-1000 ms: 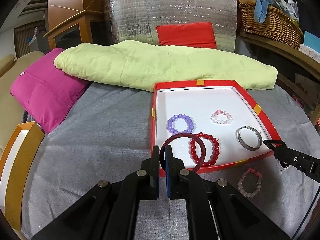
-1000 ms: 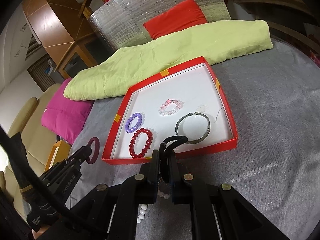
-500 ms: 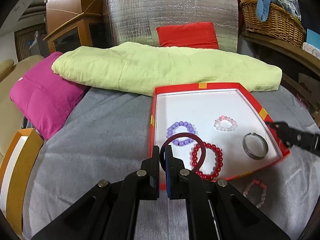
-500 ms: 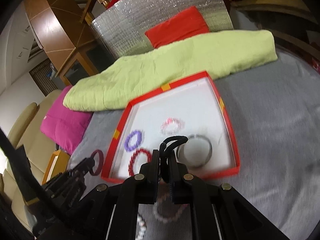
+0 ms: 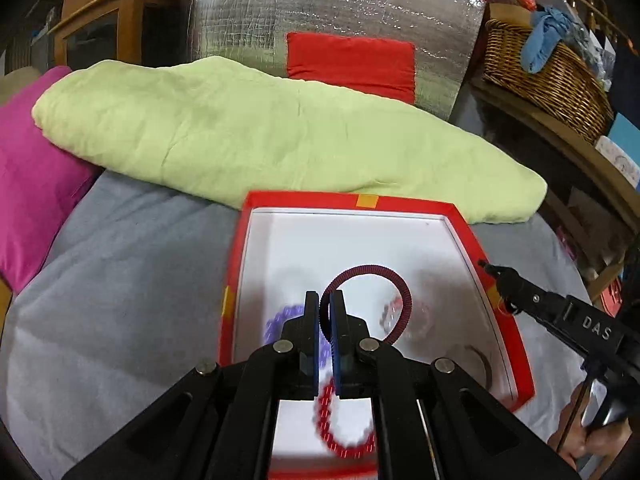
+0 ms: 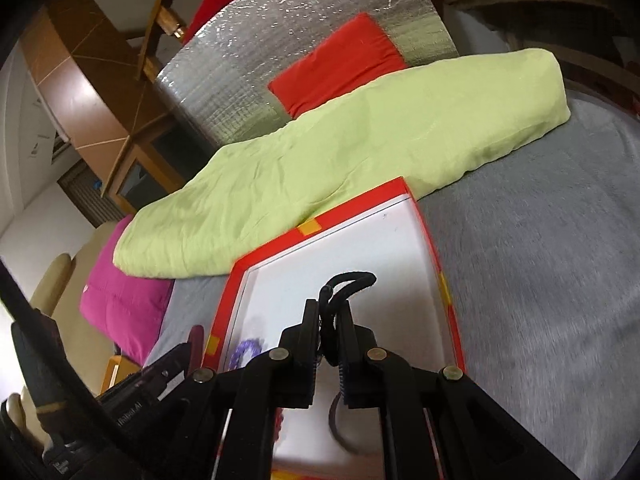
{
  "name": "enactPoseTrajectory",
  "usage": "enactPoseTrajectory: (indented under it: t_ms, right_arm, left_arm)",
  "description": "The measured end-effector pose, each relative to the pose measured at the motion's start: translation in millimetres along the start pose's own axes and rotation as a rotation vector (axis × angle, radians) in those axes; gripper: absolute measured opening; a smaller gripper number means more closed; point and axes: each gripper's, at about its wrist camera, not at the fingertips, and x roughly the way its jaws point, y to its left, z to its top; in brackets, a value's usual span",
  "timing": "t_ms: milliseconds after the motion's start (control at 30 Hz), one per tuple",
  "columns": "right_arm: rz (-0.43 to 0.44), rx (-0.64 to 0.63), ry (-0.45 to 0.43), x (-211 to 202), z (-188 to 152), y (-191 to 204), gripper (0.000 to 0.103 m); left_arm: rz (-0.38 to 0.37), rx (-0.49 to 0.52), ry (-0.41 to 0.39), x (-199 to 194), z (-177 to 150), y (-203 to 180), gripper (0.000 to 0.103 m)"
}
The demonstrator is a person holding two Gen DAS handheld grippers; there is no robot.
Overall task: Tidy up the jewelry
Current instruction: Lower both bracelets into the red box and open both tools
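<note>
Red box (image 5: 472,236): smooth card, matt white inside. Maroon bracelet (image 5: 402,288): ribbed cord. Grey cover (image 5: 132,272): napped cloth. Backing panel (image 5: 320,4): crinkled shiny foil. Basket (image 5: 548,76): woven wicker.

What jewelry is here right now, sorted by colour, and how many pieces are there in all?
Dark red band, held in the left gripper: 1
Black band, held in the right gripper: 1
Purple bead bracelet: 1
Red bead bracelet: 1
Pink-and-white bead bracelet, blurred: 1
Grey metal bangle: 1
Total: 6
</note>
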Motion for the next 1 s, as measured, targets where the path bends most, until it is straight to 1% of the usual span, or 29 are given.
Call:
enactPoseTrajectory:
  t_ms: [67, 300, 467, 500, 567, 667, 700, 800, 867, 900, 933, 1000]
  right_arm:
    - [-0.004, 0.016, 0.003, 6.3, 3.9, -3.4, 0.009]
    - [-0.003, 0.050, 0.032, 23.8, 5.3, -9.5, 0.009]
    - [-0.002, 0.059, 0.046, 29.8, 4.2, -11.9, 0.009]
    - [0.000, 0.060, 0.048, 30.3, 3.6, -12.5, 0.011]
    - [-0.001, 0.061, 0.062, 33.5, 1.5, -14.0, 0.011]
    - [-0.011, 0.057, 0.084, 39.8, -2.1, -15.3, 0.011]
    - [-0.013, 0.058, 0.091, 41.2, -3.2, -15.6, 0.012]
    - [-0.032, 0.047, 0.087, 41.6, -4.4, -15.9, 0.012]
    - [-0.038, 0.044, 0.081, 39.6, -3.3, -16.0, 0.012]
    - [-0.044, 0.044, 0.077, 38.7, -2.7, -16.2, 0.012]
    - [-0.051, 0.043, 0.073, 37.4, -2.3, -16.6, 0.012]
    - [-0.053, 0.042, 0.062, 32.4, -0.5, -16.8, 0.012]
  left_arm:
    - [-0.012, -0.005, 0.023, 12.7, 0.1, -3.0, 0.005]
    - [0.000, -0.017, 0.068, 42.9, -1.3, -3.6, 0.005]
    - [0.002, 0.004, 0.092, 55.7, -3.7, -11.0, 0.005]
    - [0.002, 0.005, 0.100, 59.1, -4.9, -11.9, 0.005]
    - [0.007, 0.009, 0.112, 63.6, -6.2, -13.0, 0.005]
    - [0.018, 0.016, 0.127, 69.6, -7.9, -14.3, 0.005]
    - [0.027, 0.020, 0.135, 72.1, -8.9, -15.0, 0.005]
    - [0.029, 0.027, 0.148, 76.4, -9.3, -17.1, 0.006]
    - [0.033, 0.038, 0.148, 76.8, -9.4, -18.9, 0.009]
    - [0.031, 0.041, 0.149, 76.6, -9.2, -19.4, 0.015]
    - [0.031, 0.041, 0.151, 76.7, -8.7, -19.6, 0.024]
    - [0.042, 0.045, 0.149, 75.1, -7.4, -18.8, 0.034]
